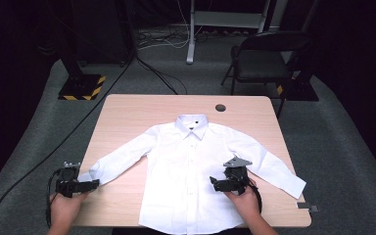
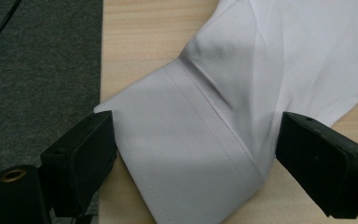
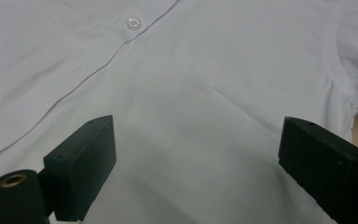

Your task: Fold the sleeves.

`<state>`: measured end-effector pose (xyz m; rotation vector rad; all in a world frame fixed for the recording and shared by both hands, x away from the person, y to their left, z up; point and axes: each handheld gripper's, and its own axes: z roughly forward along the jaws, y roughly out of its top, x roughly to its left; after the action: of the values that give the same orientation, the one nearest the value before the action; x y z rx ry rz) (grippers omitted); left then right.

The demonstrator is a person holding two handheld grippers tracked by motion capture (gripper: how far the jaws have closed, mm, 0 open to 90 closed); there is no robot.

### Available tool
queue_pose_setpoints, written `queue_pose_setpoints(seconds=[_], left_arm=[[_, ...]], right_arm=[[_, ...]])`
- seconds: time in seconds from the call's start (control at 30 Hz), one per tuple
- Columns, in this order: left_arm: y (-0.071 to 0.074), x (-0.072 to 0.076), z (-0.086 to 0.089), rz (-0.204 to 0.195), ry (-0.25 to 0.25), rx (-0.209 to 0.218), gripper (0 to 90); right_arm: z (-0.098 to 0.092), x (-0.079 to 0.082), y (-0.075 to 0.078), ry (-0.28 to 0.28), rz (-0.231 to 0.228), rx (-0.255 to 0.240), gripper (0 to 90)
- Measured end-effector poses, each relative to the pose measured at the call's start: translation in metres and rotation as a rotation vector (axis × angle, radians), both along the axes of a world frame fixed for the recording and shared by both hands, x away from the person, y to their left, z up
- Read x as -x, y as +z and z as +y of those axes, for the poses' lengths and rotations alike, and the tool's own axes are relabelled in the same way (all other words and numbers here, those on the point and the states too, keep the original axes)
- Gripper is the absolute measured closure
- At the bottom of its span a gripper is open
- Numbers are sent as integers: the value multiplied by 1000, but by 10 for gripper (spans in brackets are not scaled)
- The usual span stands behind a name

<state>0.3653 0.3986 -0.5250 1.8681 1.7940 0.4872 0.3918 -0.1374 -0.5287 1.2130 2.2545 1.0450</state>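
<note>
I see a white long-sleeved button-up cotton shirt (image 1: 188,166) lying flat, front up, collar away from me, on the light wooden rectangular table (image 1: 127,107). Both sleeves are spread outward. Left gripper (image 1: 85,186) sits at the table's left edge, jaws wide apart, straddling the shirt's left-side cuff (image 2: 186,154); cuff lies between the jaws, not clamped. Right gripper (image 1: 215,183) is over the shirt's front panel, right of the button placket (image 3: 133,23), jaws apart, gripping nothing.
</note>
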Motion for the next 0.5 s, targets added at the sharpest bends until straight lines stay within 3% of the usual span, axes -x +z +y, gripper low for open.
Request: queue_pose_setpoints(seconds=[0.17,0.27,0.5], left_arm=[[0,-10,0,-10,6,-15,143],[0,-14,-2,-16,-4,-53,173],[1,-13,-2,-39,-22,-50,273]], right_arm=[[0,0,-1,0,3,5,102],[0,-1,-2,1,3,8,101],[0,-1,-4,-2,10,15,101]])
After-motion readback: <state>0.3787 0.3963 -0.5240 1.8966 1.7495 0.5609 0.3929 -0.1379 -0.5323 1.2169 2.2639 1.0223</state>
